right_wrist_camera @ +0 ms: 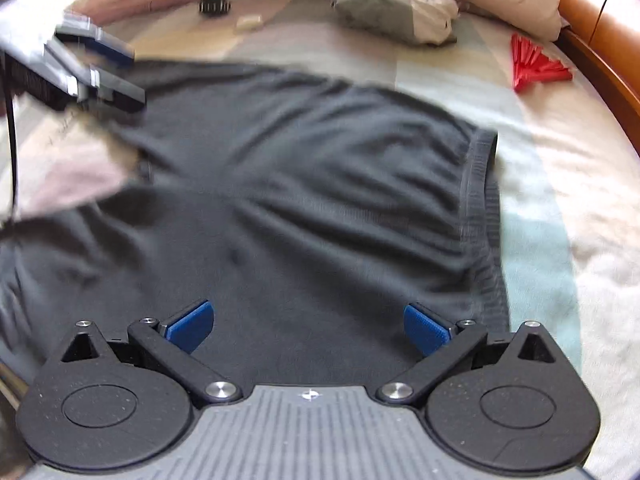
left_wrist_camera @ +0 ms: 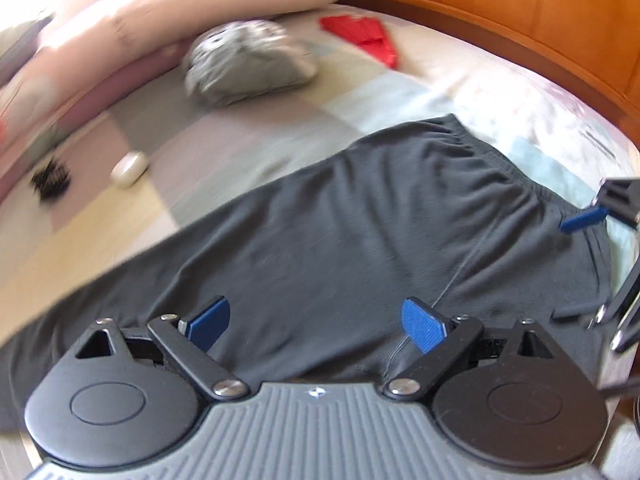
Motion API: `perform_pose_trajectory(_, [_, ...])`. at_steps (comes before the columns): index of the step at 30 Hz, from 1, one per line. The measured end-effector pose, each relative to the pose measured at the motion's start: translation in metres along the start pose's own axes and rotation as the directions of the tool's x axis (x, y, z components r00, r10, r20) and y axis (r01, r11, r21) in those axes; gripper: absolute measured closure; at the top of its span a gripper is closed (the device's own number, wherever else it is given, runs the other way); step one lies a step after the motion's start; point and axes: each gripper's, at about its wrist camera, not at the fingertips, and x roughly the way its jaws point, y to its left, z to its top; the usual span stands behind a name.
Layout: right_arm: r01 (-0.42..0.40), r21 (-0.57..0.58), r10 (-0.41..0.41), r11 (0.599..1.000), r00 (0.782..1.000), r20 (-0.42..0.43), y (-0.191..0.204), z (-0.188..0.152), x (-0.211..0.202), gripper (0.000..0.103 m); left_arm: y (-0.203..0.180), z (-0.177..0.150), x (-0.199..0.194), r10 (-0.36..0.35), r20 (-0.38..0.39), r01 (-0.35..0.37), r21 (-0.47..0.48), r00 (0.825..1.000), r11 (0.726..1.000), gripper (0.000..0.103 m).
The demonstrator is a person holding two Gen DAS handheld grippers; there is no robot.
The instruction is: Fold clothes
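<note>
Currently, the dark grey garment [left_wrist_camera: 360,240] lies spread on the patchwork bed cover [left_wrist_camera: 280,112], its ribbed waistband [right_wrist_camera: 480,208] toward the wooden bed frame [left_wrist_camera: 520,8]; whether it lies in a single layer or already doubled cannot be told. Both tongs are released: the left gripper [left_wrist_camera: 318,326] and the right gripper [right_wrist_camera: 308,326] hover above the cloth with blue pads spread wide, grasping nothing. That fits either a grasp about to be taken or an edge just let go. For any grasp, take 1 edge at 2 points well apart, with the pads closing on the cloth layers only and not on the cover beneath, and carry the edge level so wrinkles are not locked in. Count: 1 dark garment, 2 grippers, 1 bundled grey item [left_wrist_camera: 252,64], 1 red fan-like object [right_wrist_camera: 536,66], 1 small white case [left_wrist_camera: 129,169], 1 black comb-like item [left_wrist_camera: 51,182] and 1 pink bolster [left_wrist_camera: 180,4] along the far side.
</note>
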Motion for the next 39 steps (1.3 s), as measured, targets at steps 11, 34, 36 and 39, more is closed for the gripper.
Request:
perform_pose_trajectory(11, [-0.033,-0.18,0.028,0.983,0.999,-0.03,0.018,-0.014,-0.016,0.0,0.017,-0.04,-0.023,0.044,-0.115,-0.044,-0.001,0.992,0.999,0.01])
perform_pose_trajectory(34, [-0.2,-0.434,0.167,0.879,0.98,-0.113,0.104,0.041,0.041,0.0,0.018,-0.267,-0.081,0.1,-0.261,-0.219,-0.478,0.96,0.851,0.008])
perform_pose_trajectory(36, [-0.197,-0.435,0.159,0.879,0.98,-0.123,0.106,0.042,0.041,0.0,0.017,-0.27,-0.085,0.077,-0.262,-0.201,-0.488,0.962,0.85,0.008])
perform_pose_trajectory(39, [-0.199,-0.436,0.151,0.878,0.978,-0.142,0.108,0.045,0.042,0.0,0.022,-0.27,-0.099,0.046,-0.234,-0.16,-0.493,0.971,0.855,0.01])
